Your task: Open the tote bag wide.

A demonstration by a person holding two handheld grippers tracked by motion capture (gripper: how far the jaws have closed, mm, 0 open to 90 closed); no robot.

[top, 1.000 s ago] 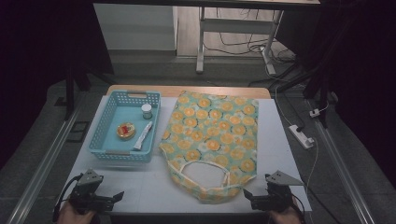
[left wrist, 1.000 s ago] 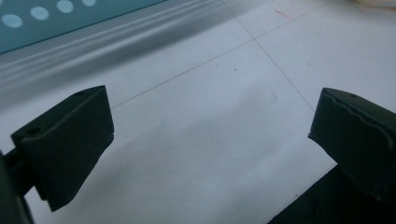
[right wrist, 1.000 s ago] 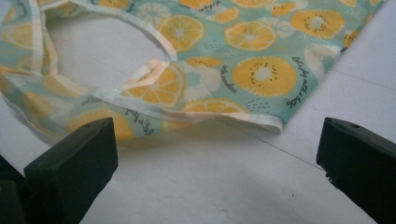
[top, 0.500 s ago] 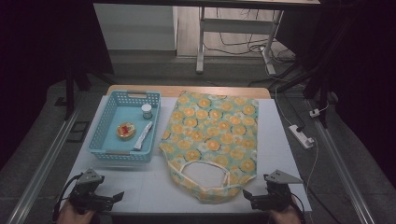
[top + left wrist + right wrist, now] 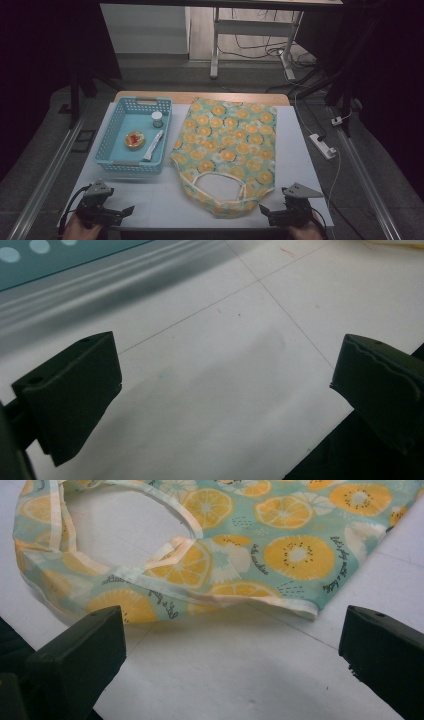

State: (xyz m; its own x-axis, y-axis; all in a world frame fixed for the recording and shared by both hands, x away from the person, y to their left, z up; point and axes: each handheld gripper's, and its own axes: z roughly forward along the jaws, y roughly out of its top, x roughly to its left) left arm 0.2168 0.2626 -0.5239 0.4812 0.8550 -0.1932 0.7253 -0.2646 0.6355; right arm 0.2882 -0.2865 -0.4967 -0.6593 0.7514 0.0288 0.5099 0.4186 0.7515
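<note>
A fabric bag (image 5: 225, 145) printed with orange slices on pale green lies flat in the middle of the white table (image 5: 165, 195), its handles toward the front edge. My left gripper (image 5: 127, 212) rests open at the front left corner, jaws over bare table (image 5: 225, 390). My right gripper (image 5: 264, 212) rests open at the front right, just short of the bag's handle end (image 5: 200, 575). A blue basket (image 5: 116, 157) at the left holds a small jar (image 5: 157, 119), a round red and yellow item (image 5: 134, 140) and a white tube (image 5: 153, 145).
A power strip (image 5: 322, 146) lies on the floor right of the table, with cables behind. Metal rails run along both sides. The basket's wall (image 5: 60, 260) stands just beyond the left gripper.
</note>
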